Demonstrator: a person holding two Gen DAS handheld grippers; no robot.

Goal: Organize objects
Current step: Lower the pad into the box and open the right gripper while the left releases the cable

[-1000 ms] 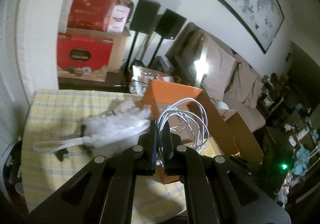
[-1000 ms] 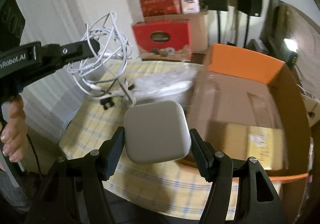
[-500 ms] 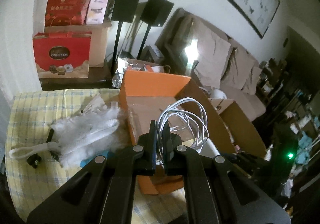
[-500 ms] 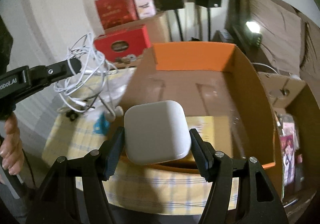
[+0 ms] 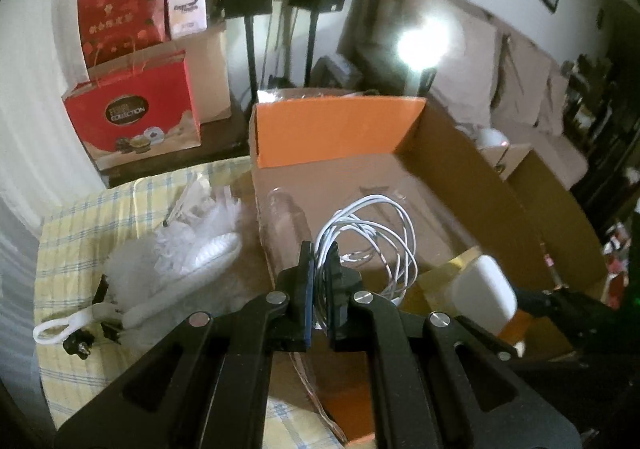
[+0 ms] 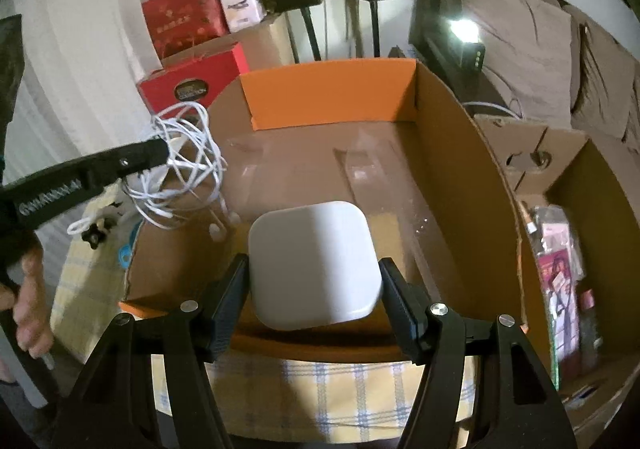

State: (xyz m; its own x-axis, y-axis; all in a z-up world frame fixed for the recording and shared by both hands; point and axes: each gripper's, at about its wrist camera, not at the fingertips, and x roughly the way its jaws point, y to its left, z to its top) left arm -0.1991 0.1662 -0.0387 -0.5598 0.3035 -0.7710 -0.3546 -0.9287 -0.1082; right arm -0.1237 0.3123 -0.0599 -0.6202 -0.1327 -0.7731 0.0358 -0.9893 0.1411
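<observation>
Over the box, left fingers pinch cable; right fingers clamp white case.

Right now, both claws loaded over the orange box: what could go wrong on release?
1. The white cable bundle hangs in loose loops from the left claw; a loop may snag a finger or drape over the cardboard box wall.
2. The white square case in the right claw sits above the near rim; released here, it might clip the edge and land outside.
</observation>
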